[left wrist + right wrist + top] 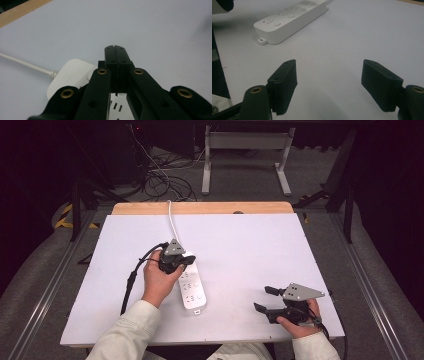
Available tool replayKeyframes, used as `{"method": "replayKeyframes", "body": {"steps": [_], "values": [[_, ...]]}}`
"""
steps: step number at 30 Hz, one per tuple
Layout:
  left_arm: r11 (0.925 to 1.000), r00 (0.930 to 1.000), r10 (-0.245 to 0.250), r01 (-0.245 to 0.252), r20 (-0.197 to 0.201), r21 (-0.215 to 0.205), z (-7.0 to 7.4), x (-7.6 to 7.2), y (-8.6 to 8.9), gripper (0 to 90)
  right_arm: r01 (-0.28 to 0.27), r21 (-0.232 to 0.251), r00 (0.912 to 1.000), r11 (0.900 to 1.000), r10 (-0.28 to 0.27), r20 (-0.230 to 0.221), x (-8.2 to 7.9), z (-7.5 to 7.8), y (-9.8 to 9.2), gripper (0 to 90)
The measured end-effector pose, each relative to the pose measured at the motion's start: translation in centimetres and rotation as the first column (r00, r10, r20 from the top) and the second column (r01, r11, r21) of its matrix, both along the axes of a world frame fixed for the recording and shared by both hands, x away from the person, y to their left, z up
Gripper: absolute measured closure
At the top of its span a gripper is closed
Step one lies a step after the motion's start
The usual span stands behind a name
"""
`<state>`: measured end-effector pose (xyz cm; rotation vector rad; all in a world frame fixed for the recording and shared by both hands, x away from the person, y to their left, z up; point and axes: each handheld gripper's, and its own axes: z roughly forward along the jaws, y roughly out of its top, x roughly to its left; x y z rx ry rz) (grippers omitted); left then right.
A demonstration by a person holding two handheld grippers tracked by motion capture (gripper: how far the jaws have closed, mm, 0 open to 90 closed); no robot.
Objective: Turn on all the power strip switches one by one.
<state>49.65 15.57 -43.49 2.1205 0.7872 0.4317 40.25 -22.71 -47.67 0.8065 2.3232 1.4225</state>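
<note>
- White board covers the table, with a wooden edge showing along its far side; beyond it lie a dark floor, a tangle of cables and a white table frame.
- A white power strip lies near the board's middle, lengthways toward the person, its white cord running off over the far edge.
- From the right gripper view, the strip's top carries socket groups, each with a round button beside it (3 groups in the high view), and a small tab sticks out from its near end.
- The left gripper sits over the strip's far end, held by the left hand; its jaws are pressed together with nothing between them.
- In the left gripper view the closed tips lie just above the strip's cord end, though I cannot tell whether they touch it.
- The right gripper is near the board's front right, well apart from the strip, held by the right hand.
- Its jaws are spread wide over bare board, holding nothing.
</note>
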Motion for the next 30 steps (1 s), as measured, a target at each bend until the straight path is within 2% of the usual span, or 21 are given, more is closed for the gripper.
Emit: {"method": "replayKeyframes", "body": {"steps": [6,12,15,25,30], "values": [[0.9992,0.9998,0.016,-0.016,-0.007,0.036,-1.1,1.1,0.3,90.0,-0.001,0.000,1.0000,1.000,0.001,0.001,0.0,0.0,0.0,29.6],[0.9984,0.9994,0.033,-0.033,-0.006,0.045,-1.7,1.8,0.4,90.0,-0.001,-0.001,1.0000,1.000,0.001,0.001,0.0,0.0,0.0,29.6],[0.9980,0.9991,0.038,-0.037,-0.019,0.051,-2.0,2.0,0.4,90.0,-0.001,-0.003,1.0000,1.000,0.001,0.001,0.0,0.0,0.0,29.6],[0.9984,0.9993,0.034,-0.034,-0.017,0.046,-2.3,2.3,0.2,90.0,-0.003,-0.002,1.0000,1.000,0.003,-0.001,0.0,0.0,-0.1,29.3],[0.9986,0.9988,0.032,-0.031,-0.037,0.042,-2.6,2.5,0.4,90.0,-0.002,-0.001,1.0000,1.000,0.002,-0.003,0.0,0.0,-0.1,29.3]]}}
